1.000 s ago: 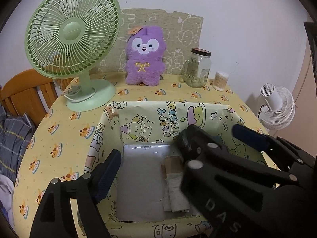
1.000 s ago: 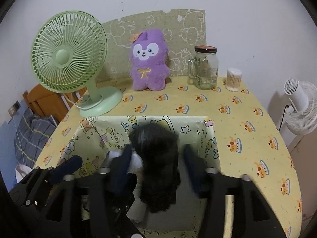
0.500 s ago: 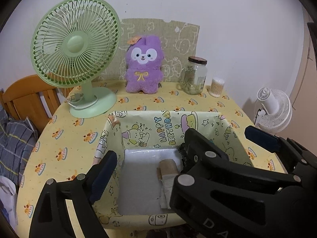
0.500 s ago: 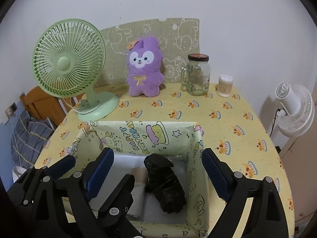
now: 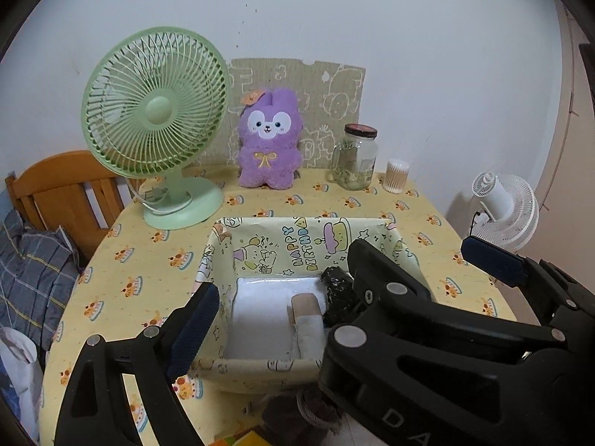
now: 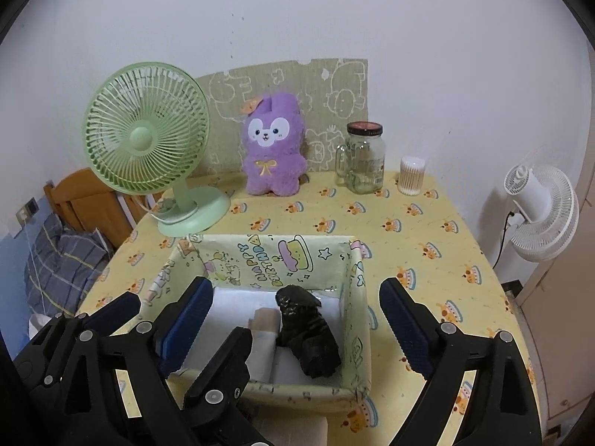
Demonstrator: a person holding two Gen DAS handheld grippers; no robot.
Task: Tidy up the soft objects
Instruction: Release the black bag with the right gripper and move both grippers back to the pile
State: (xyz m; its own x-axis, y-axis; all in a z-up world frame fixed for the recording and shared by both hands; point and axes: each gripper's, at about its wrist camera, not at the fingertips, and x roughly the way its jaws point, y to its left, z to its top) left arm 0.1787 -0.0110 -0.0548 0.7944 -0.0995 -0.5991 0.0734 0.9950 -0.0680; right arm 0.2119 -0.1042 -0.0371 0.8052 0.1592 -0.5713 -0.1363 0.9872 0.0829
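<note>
Soft bundles lie inside the paper-lined box (image 6: 357, 297), which sits at the lower centre of both views on the counter (image 6: 427, 252) with its yellow cake-print cloth. Largest among the things at the back, in the upper left of each frame, stands the green desk fan (image 6: 148, 141); right of it the purple plush toy (image 6: 273, 145) leans upright against a patterned board (image 6: 334, 89), then come the glass jar (image 6: 362, 158) and the small tub of cotton swabs (image 6: 411, 174). A white fan (image 6: 543, 204) stands off the counter at the right edge.

Within the box, the black rolled bundle (image 6: 310, 334) rests against the right wall, touching the beige-and-white rolled bundle (image 6: 264, 338) just left of it; white padding covers the floor left of them.

Both tools hang above the near edge of the box. The right hand-held gripper (image 6: 293, 330) has just been opening and stands wide with nothing pressed by its blue pads. The left hand-held gripper (image 5: 334, 290) has likewise just been opening, holding nothing.
</note>
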